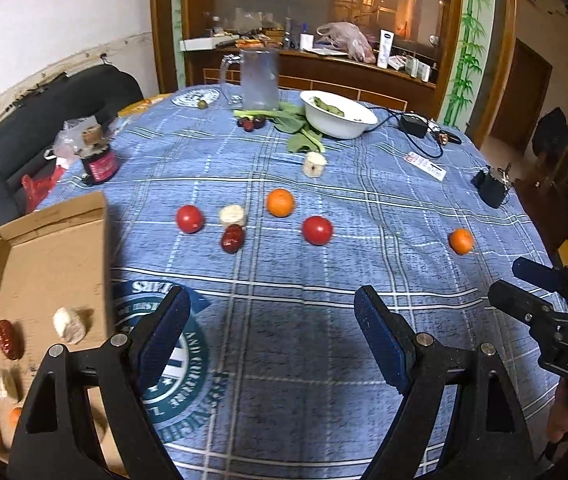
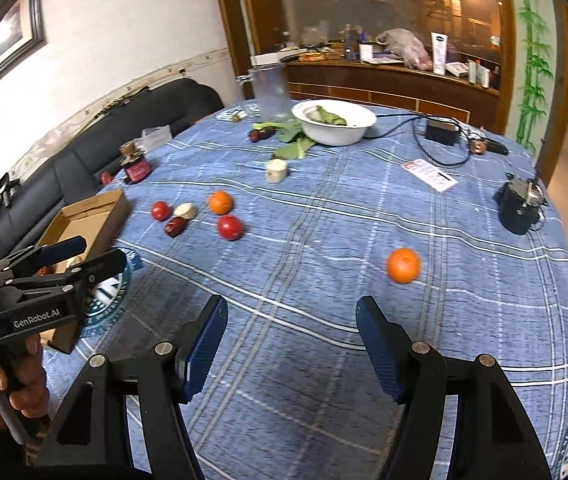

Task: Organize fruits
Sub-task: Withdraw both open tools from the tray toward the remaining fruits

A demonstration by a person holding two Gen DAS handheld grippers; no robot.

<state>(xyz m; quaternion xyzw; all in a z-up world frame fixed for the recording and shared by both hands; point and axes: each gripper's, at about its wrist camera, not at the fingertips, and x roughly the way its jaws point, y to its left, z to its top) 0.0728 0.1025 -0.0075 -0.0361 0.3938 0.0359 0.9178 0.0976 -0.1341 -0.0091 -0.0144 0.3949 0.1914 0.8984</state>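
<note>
My left gripper (image 1: pixel 271 296) hangs open and empty over the blue checked tablecloth, beside a cardboard box (image 1: pixel 43 264). The box holds a red date (image 1: pixel 9 340) and two banana pieces (image 1: pixel 69 325). Ahead on the cloth lie two tomatoes (image 1: pixel 189 219) (image 1: pixel 317 230), two oranges (image 1: pixel 280 202) (image 1: pixel 461 241), a banana piece (image 1: pixel 232 216) and a date (image 1: pixel 231 239). Another banana piece (image 1: pixel 314 164) lies farther back. My right gripper (image 2: pixel 292 304) is also open with nothing between its fingers. An orange (image 2: pixel 403 265) sits just ahead of it to the right, apart from it.
At the far side stand a white bowl (image 1: pixel 338 114) of greens, a glass pitcher (image 1: pixel 259 78) and loose leaves. A dark jar (image 1: pixel 99 162) stands behind the box. A black adapter with cable (image 1: pixel 414 124) and a black device (image 1: pixel 492 188) sit at the right. A dark sofa (image 1: pixel 3 152) borders the left.
</note>
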